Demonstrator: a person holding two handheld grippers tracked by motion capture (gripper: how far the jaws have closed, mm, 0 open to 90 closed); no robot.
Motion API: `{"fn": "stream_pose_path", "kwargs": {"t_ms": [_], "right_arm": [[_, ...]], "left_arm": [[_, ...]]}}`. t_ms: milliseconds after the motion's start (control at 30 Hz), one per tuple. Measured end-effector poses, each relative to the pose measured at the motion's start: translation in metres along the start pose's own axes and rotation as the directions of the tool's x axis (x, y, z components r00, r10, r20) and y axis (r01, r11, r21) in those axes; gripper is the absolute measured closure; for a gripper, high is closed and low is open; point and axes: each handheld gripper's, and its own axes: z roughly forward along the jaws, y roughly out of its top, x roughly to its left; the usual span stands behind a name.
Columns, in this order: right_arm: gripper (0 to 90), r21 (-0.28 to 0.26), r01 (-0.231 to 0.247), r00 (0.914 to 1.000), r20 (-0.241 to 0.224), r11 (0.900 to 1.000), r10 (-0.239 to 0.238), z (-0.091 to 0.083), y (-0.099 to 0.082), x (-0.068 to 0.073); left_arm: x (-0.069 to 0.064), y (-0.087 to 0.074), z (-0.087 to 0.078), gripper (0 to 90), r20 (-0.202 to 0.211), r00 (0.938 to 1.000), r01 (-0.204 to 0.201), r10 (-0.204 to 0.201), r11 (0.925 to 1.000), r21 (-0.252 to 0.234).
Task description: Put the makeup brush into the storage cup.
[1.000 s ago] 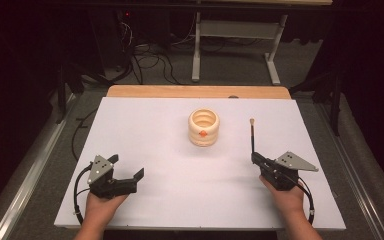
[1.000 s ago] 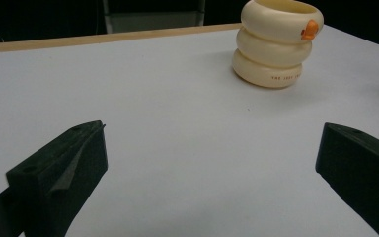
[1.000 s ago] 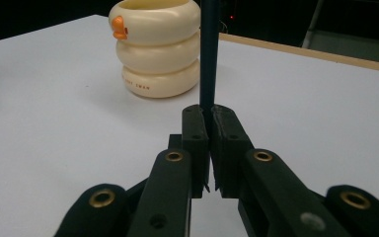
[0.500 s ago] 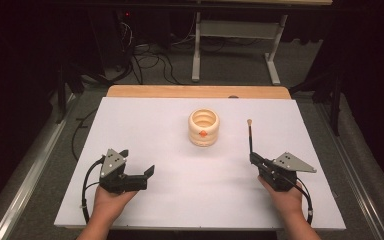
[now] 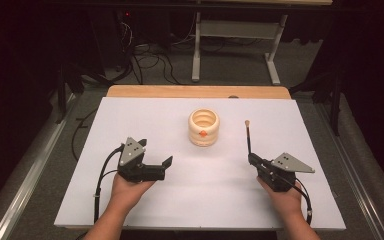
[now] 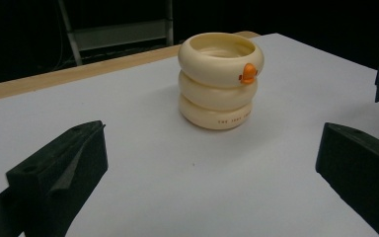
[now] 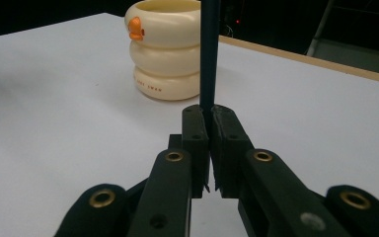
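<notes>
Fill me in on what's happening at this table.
A person sits at a white table with a two-jaw gripper in each hand. The right gripper is shut on a thin dark pencil, whose pale end points away from the person. The left gripper is open, holds nothing and faces a cream cup made of three stacked rings with a small orange duck on its front. The cup stands upright and untouched mid-table, apart from both grippers, so the pencil may be headed for it.
</notes>
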Motion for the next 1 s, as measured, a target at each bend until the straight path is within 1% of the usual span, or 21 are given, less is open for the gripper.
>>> {"fn": "stream_pose_path", "kwargs": {"t_ms": [167, 267, 300, 333, 367, 400, 467, 567, 700, 767, 800, 833, 867, 900, 1000], "right_arm": [[87.5, 0.003, 0.000, 1.0000, -0.001, 1.0000, 0.000, 0.001, 0.000, 0.001], [87.5, -0.006, 0.004, 1.0000, -0.005, 1.0000, -0.004, 0.001, 0.002, 0.002], [87.6, -0.008, 0.009, 0.9999, -0.008, 0.9999, -0.009, 0.001, 0.003, 0.003], [87.6, -0.009, 0.009, 0.9999, -0.010, 0.9999, -0.009, 0.002, 0.004, 0.004], [87.6, -0.011, 0.019, 0.9997, -0.012, 0.9998, -0.019, 0.003, 0.005, 0.005], [87.6, -0.013, 0.019, 0.9997, -0.018, 0.9997, -0.019, 0.004, 0.006, 0.007], [87.6, -0.016, 0.020, 0.9996, -0.021, 0.9997, -0.020, 0.005, 0.008, 0.009], [87.6, -0.025, 0.020, 0.9993, -0.030, 0.9995, -0.021, 0.007, 0.014, 0.012], [87.6, -0.041, 0.033, 0.9982, -0.048, 0.9986, -0.035, 0.012, 0.023, 0.022], [87.6, -0.049, 0.055, 0.9968, -0.056, 0.9973, -0.057, 0.015, 0.026, 0.027], [87.6, -0.045, 0.050, 0.9968, -0.059, 0.9977, -0.053, 0.017, 0.027, 0.030], [87.6, -0.049, 0.058, 0.9957, -0.069, 0.9971, -0.062, 0.019, 0.029, 0.031], [87.6, -0.050, 0.053, 0.9957, -0.073, 0.9973, -0.057, 0.020, 0.030, 0.034], [87.6, -0.054, 0.060, 0.9952, -0.075, 0.9968, -0.064, 0.022, 0.031, 0.035], [87.6, -0.068, 0.062, 0.9940, -0.086, 0.9958, -0.068, 0.026, 0.035, 0.038]], "left_arm": [[-0.006, 0.001, 0.011, 0.1, 0.027, 0.9996, 0.011, -0.011, 0.9999, -0.012], [-0.010, -0.003, 0.015, 0.1, 0.029, 0.9996, 0.002, -0.001, 0.9998, -0.019], [-0.011, -0.005, 0.017, 0.1, 0.037, 0.9993, 0.005, -0.004, 0.9998, -0.019], [-0.012, -0.007, 0.018, 0.1, 0.042, 0.9991, 0.003, -0.003, 0.9999, -0.014], [-0.013, -0.008, 0.019, 0.1, 0.044, 0.9990, -0.007, 0.007, 0.9999, -0.008], [-0.013, -0.008, 0.020, 0.1, 0.043, 0.9990, -0.014, 0.014, 0.9999, -0.004], [-0.014, -0.009, 0.019, 0.1, 0.049, 0.9988, -0.007, 0.008, 0.9999, -0.008], [-0.016, -0.010, 0.019, 0.1, 0.055, 0.9984, -0.013, 0.013, 0.9999, 0.000], [-0.018, -0.012, 0.021, 0.3, 0.066, 0.9977, -0.013, 0.012, 0.9998, 0.011], [-0.019, -0.013, 0.021, 0.4, 0.076, 0.9971, -0.008, 0.007, 0.9999, 0.008], [-0.019, -0.014, 0.021, 0.5, 0.080, 0.9967, -0.012, 0.011, 0.9999, 0.008], [-0.020, -0.015, 0.021, 0.6, 0.085, 0.9964, -0.012, 0.011, 0.9999, 0.006], [-0.020, -0.015, 0.021, 0.6, 0.088, 0.9960, -0.016, 0.015, 0.9999, 0.008], [-0.020, -0.015, 0.021, 0.6, 0.090, 0.9958, -0.017, 0.017, 0.9998, 0.004], [-0.020, -0.014, 0.020, 1.5, 0.096, 0.9953, -0.010, 0.011, 0.9999, -0.009]]}}
